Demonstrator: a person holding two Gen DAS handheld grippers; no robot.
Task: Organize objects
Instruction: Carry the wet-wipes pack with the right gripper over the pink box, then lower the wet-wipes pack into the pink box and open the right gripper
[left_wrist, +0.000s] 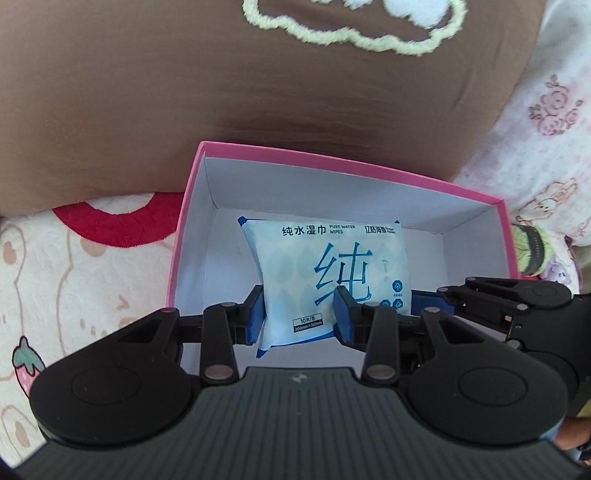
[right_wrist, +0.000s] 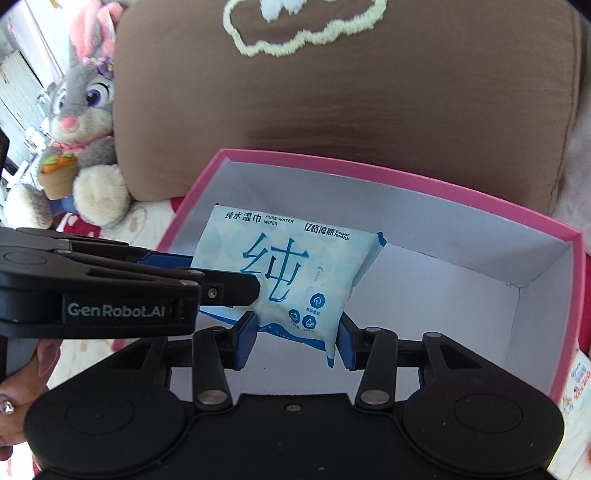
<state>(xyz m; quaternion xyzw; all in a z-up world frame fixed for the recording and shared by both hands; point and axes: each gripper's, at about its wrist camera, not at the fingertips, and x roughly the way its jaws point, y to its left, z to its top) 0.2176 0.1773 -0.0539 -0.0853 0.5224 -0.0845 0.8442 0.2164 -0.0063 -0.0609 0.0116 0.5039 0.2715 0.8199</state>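
Observation:
A light-blue pack of pure-water wipes hangs tilted inside an open pink box with a white interior, above the box floor. My left gripper is shut on the pack's left part. In the right wrist view the left gripper comes in from the left with one finger on top of the pack and one under it. My right gripper is shut on the pack's lower right corner, and the left wrist view shows this gripper at the pack's right edge.
A brown cushion with a fluffy cloud outline leans right behind the box. A plush rabbit sits at the left on a patterned pink bedspread. A green banded object lies by the box's right side.

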